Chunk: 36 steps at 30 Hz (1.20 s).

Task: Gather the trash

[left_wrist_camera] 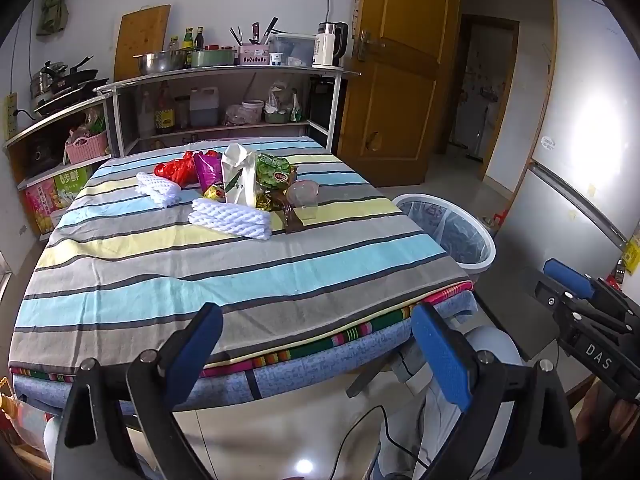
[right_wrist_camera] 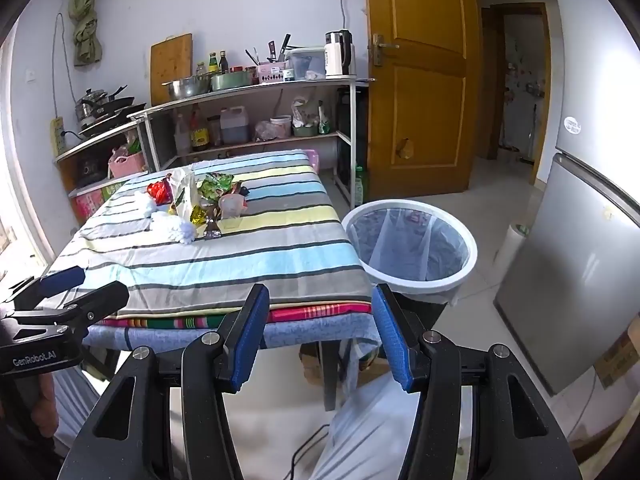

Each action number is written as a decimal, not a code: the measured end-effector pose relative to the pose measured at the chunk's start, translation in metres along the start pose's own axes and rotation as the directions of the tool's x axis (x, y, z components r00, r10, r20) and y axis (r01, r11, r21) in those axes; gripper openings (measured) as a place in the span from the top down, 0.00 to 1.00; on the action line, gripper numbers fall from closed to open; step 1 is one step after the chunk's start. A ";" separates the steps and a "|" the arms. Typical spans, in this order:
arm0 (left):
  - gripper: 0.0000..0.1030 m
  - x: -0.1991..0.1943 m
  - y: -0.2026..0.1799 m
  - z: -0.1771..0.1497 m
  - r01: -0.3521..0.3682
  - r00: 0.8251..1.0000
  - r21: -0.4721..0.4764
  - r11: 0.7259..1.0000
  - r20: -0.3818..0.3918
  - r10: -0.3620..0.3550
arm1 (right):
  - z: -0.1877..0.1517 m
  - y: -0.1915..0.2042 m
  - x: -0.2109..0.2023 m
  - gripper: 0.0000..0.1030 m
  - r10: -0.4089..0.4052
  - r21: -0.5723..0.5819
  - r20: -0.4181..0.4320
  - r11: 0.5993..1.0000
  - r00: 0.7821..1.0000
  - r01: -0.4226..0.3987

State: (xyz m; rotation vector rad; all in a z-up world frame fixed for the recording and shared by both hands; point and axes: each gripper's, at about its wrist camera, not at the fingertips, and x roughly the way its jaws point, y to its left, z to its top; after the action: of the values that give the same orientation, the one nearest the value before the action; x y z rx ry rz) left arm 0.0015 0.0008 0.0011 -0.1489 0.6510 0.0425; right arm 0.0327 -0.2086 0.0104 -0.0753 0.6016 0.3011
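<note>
Status: collection not yet begun, as far as the views show.

The left claw point(left_wrist_camera: 316, 344) stands wide open and empty, held short of the near edge of the counter point(left_wrist_camera: 240, 272), angled downward toward it. The right claw point(right_wrist_camera: 318, 332) is likewise open with nothing between its pads, at the counter's near right corner, just beside the trash bin point(right_wrist_camera: 412, 248).

All visible trash lies in one cluster toward the far half of the striped cloth, well apart from both claws. Noted items: two white foam nets point(left_wrist_camera: 230, 218), one nearer and one further left; a red wrapper point(left_wrist_camera: 176, 172); a purple packet point(left_wrist_camera: 208, 170); a white bag point(left_wrist_camera: 240, 176) standing upright; a green packet point(left_wrist_camera: 274, 170) behind it; a clear plastic cup point(left_wrist_camera: 303, 196) at the right of the heap; and a small brown wrapper point(left_wrist_camera: 292, 222) at the front.

The bin stands on the floor off the counter's right side, lined with a clear bag. Its interior appears largely empty, though the bottom is not fully visible.

Judgement: every item remains to be picked up and dropped. The right claw is better placed for deposits.
</note>
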 end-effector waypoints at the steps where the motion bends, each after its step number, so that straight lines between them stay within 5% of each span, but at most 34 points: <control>1: 0.07 0.000 0.000 0.000 0.000 1.000 0.001 1.000 0.000 0.000 | 0.000 0.000 0.000 0.47 -0.002 -0.001 0.001 1.000 1.000 0.002; 36: 0.07 0.001 -0.002 -0.003 0.007 1.000 0.011 1.000 -0.002 -0.007 | 0.000 -0.001 0.000 0.47 -0.008 0.001 0.002 1.000 1.000 0.008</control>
State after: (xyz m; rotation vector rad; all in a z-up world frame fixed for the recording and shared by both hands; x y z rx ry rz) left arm 0.0009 -0.0016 -0.0012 -0.1409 0.6525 0.0327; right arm 0.0331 -0.2093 0.0098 -0.0763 0.5989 0.2935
